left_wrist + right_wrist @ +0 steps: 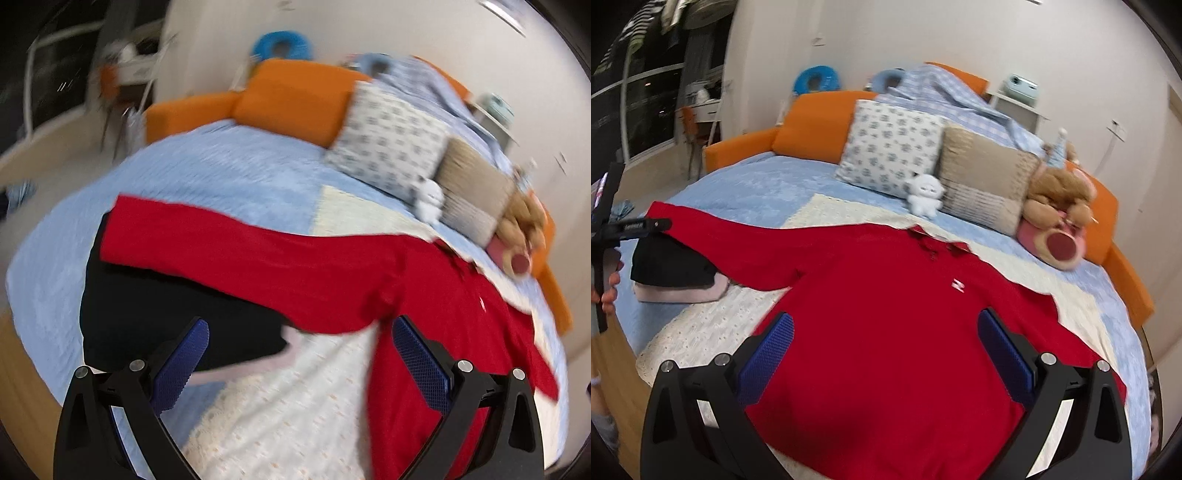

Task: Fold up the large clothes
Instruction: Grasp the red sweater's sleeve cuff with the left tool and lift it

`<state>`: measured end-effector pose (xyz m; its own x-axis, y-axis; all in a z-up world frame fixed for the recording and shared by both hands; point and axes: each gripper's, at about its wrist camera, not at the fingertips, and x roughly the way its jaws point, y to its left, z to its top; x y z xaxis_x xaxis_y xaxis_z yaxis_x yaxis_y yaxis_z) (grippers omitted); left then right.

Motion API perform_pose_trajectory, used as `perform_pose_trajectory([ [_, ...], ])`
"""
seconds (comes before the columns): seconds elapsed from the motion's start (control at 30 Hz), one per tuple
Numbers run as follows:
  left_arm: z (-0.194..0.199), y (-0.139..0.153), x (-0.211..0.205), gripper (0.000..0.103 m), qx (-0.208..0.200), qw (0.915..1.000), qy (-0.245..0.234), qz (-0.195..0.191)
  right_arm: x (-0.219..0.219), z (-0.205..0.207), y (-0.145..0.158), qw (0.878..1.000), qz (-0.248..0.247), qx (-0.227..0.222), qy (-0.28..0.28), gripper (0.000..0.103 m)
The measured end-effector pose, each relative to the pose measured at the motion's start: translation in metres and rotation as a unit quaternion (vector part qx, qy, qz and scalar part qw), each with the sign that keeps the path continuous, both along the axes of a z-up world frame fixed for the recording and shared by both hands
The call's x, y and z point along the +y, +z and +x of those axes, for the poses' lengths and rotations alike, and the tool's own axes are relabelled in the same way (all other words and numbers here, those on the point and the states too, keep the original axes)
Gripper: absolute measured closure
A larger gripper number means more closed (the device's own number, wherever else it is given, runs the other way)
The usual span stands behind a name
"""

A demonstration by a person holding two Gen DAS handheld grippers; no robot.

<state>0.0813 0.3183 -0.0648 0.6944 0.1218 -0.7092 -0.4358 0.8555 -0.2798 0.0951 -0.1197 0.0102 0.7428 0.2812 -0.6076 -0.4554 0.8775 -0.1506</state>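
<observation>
Your left gripper (297, 354) and right gripper (884, 345) both hover wide open, empty, above the flat red sweater (886, 314).

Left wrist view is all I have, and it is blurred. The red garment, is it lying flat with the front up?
Observer: Yes. In the right wrist view the red sweater lies spread on the bed, collar toward the pillows, a small white logo facing up.
Operator: Is the right gripper holding it?
Observer: No. The right gripper is open above the sweater's body, with nothing between its fingers.
Operator: The far sleeve, where does it end?
Observer: It stretches out over the folded black garment, which sits on a pink one.
</observation>
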Motion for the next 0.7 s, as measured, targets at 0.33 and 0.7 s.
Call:
perform_pose_trajectory([
  [0.33, 0.026, -0.044, 0.111, 0.002, 0.003, 0.9943, 0.059, -0.089, 0.081, 0.051, -0.035, 0.995, 0.030, 0.042, 0.084, 0.005],
  [0.7, 0.031, -0.073, 0.134, 0.002, 0.031, 0.9885, 0.074, -0.128, 0.092, 0.085, -0.082, 0.989, 0.045, 0.105, 0.092, 0.005],
])
